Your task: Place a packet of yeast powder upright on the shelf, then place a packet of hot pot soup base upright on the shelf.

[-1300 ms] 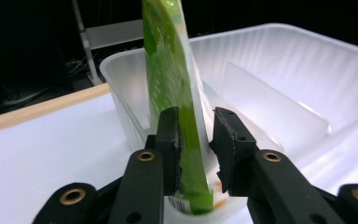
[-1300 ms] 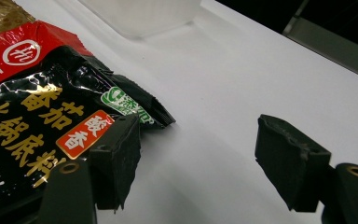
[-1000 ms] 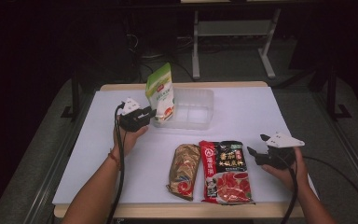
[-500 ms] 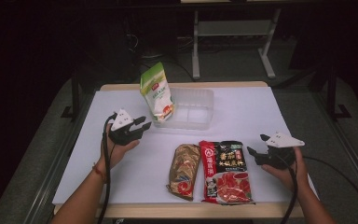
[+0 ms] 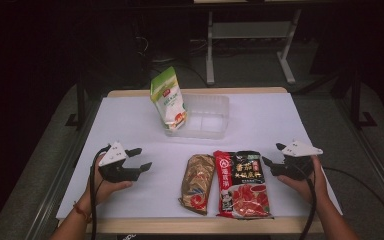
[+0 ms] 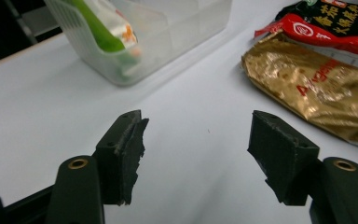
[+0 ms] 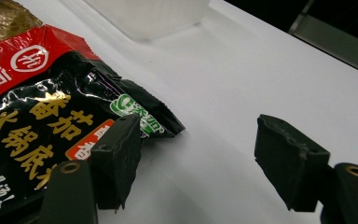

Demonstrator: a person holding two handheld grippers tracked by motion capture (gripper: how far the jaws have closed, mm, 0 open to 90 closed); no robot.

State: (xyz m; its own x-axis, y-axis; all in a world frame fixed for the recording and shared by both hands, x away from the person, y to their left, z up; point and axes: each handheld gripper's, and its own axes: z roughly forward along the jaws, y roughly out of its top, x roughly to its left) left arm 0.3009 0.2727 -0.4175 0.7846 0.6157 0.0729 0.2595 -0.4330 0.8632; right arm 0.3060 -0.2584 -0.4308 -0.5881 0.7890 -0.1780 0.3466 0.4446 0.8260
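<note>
A green and white pouch [image 5: 169, 99] stands tilted at the left end of a clear plastic container [image 5: 207, 121]; in the left gripper view the pouch [image 6: 103, 29] shows through the container wall [image 6: 182, 25]. My left gripper [image 5: 143, 157] hovers near the table's front left, apart from the pouch. Its jaws have just been opening, and nothing is between them [image 6: 196, 135]. A gold packet [image 5: 198, 182] and a red and black packet [image 5: 242, 182] lie flat at the front. My right gripper [image 5: 272, 154] stands open just right of the red and black packet [image 7: 37, 107], with nothing between its fingers.
The white table top [image 5: 130, 125] has bare room on its left and right sides. The gold packet [image 6: 317, 93] lies to the right of my left gripper. Behind the table are a dark floor and a metal stand [image 5: 250, 35].
My left gripper let go of the pouch, which stays leaning in the container. It drew back toward the front left of the table with its jaws wider. The right gripper kept still.
</note>
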